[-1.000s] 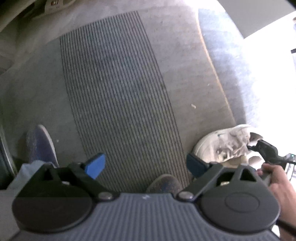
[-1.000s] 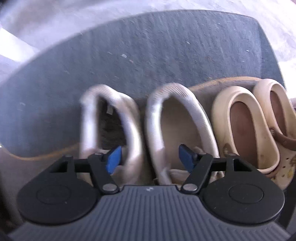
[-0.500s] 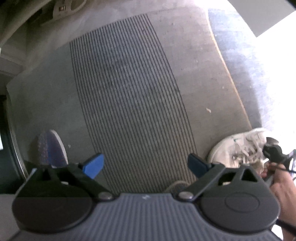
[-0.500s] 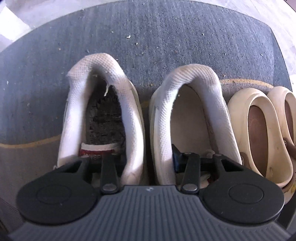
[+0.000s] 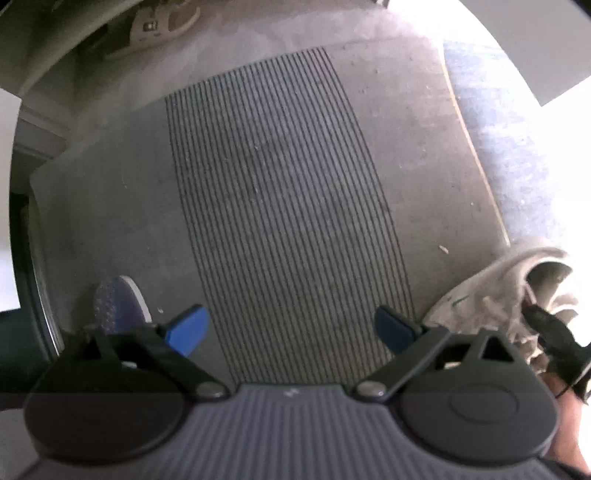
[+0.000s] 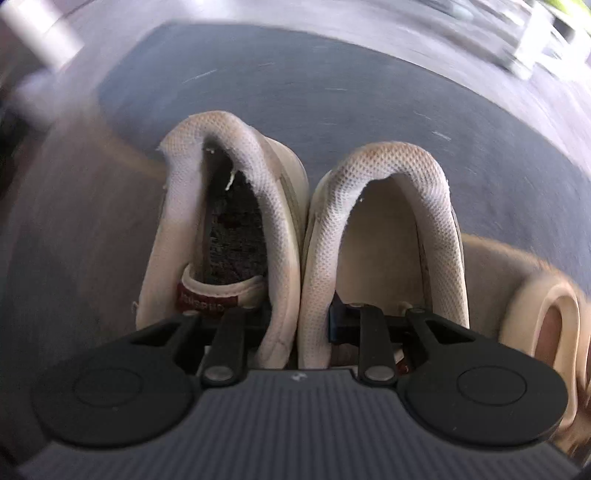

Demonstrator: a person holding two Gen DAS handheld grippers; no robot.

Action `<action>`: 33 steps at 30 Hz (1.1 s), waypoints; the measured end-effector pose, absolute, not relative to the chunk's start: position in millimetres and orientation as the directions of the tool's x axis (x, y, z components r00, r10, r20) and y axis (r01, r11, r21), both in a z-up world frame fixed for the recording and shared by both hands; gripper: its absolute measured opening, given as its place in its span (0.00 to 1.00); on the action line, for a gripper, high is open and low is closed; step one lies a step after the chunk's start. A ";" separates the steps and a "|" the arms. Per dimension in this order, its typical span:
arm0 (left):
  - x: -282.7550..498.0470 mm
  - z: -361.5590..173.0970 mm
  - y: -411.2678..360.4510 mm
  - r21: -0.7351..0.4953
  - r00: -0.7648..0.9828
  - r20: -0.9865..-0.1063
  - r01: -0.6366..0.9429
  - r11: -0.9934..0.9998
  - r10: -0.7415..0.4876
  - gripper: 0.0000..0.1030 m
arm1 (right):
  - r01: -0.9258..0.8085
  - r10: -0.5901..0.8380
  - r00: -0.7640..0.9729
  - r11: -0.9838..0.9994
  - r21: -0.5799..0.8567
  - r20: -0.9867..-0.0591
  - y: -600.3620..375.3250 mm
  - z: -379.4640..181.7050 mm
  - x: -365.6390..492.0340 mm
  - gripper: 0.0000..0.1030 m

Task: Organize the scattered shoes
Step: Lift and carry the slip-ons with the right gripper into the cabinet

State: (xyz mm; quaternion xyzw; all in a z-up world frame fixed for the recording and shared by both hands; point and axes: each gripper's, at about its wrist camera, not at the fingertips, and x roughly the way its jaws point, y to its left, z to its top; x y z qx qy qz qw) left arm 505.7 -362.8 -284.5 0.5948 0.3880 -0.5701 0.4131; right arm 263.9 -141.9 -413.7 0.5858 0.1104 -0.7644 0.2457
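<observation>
In the right wrist view my right gripper (image 6: 297, 325) is shut on the pair of white sneakers: one finger sits inside the left sneaker (image 6: 221, 229), the other inside the right sneaker (image 6: 388, 236), pinching their inner walls together. The pair looks lifted off the dark mat (image 6: 332, 85). In the left wrist view my left gripper (image 5: 291, 328) is open and empty above the striped grey mat (image 5: 280, 206). The white sneakers (image 5: 495, 291) show at the right edge with the right gripper (image 5: 554, 328) in them.
Cream clogs (image 6: 550, 317) lie right of the sneakers. A blue-purple shoe toe (image 5: 114, 302) shows at the lower left of the left wrist view. A grey sandal (image 5: 162, 26) lies at the far top left. A sunlit floor strip (image 5: 517, 155) borders the mat.
My right gripper closed on the inner walls of the two white sneakers and raised them; the scene behind now blurs. The left gripper stayed open and drifted slightly over the mat.
</observation>
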 end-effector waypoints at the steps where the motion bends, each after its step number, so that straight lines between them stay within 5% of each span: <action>1: 510.2 -286.1 -364.9 0.054 0.056 -0.998 0.936 -0.348 -0.003 0.96 | 0.540 -0.256 -0.187 -0.833 0.118 -0.949 -149.4 -413.5 270.2 0.26; 13: 577.2 -283.1 -397.1 0.108 0.103 -0.994 0.977 -0.182 -0.039 0.96 | 0.905 -0.445 -0.033 -0.393 0.162 -0.895 -276.5 -355.7 365.4 0.25; 33: 699.6 -238.6 -466.5 0.182 0.204 -0.958 0.976 0.120 -0.202 0.96 | 0.961 -0.695 0.272 0.158 0.228 -0.666 -519.5 -156.1 547.8 0.23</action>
